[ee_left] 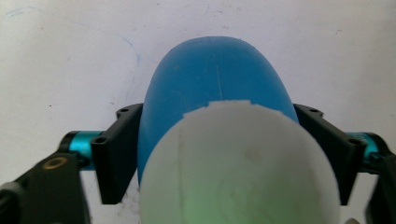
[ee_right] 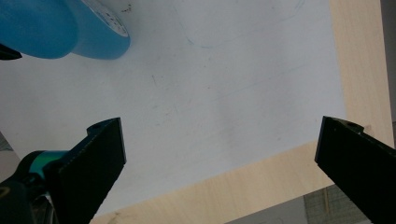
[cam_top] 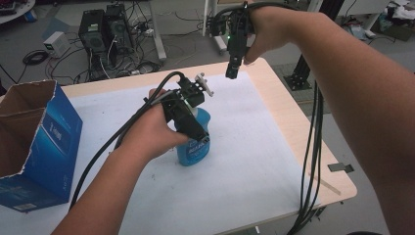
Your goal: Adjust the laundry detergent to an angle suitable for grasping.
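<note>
A blue plastic bottle (cam_top: 195, 144) with a printed label stands upright near the middle of the white sheet (cam_top: 254, 161) covering the pale wooden table (cam_top: 288, 122). The left gripper (cam_top: 193, 127) comes down on it from above. In the left gripper view its black jaws sit hard against both flanks of the bottle (ee_left: 215, 74), partly closed and clamped on it, with the bottle's white cap (ee_left: 238, 163) between them and close to the lens.

The right gripper (cam_top: 233, 72) hangs in the air above the far right part of the table, well apart from the bottle. Its jaws stand wide, with nothing between them; below them lie bare sheet (ee_right: 224, 84) and the wooden edge (ee_right: 359, 60).

A torn blue cardboard box (cam_top: 36, 147) stands open at the left edge, well clear of the bottle. Open sheet lies to the bottle's right and toward the near edge. Black cables (cam_top: 311, 161) hang off the table's right side.
</note>
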